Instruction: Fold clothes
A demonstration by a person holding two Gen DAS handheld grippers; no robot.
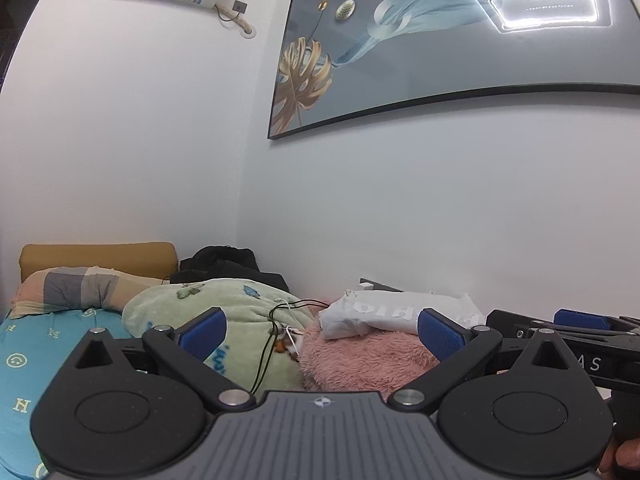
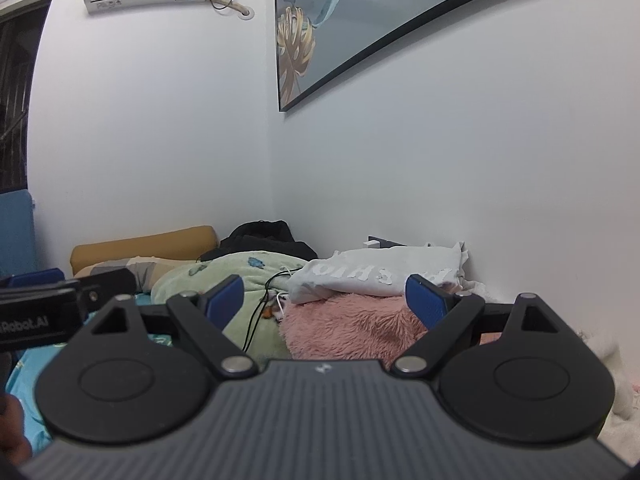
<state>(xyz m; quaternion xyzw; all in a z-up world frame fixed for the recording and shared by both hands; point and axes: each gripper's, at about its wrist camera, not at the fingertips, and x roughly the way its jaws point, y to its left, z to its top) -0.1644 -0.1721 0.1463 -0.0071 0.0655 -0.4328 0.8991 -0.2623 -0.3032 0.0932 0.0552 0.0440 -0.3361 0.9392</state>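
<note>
A white garment with grey lettering lies crumpled on a pink fluffy blanket against the wall. My left gripper is open, its blue pads spread wide and nothing between them; it sits short of the garment. My right gripper is likewise open and empty, facing the same garment from a little closer. Each gripper appears at the edge of the other's view: the right one on the right, the left one on the left.
A green fleece blanket with black and white cables lies left of the pink one. Dark clothes pile in the corner. A pillow, tan headboard and turquoise sheet are at left. A framed picture hangs above.
</note>
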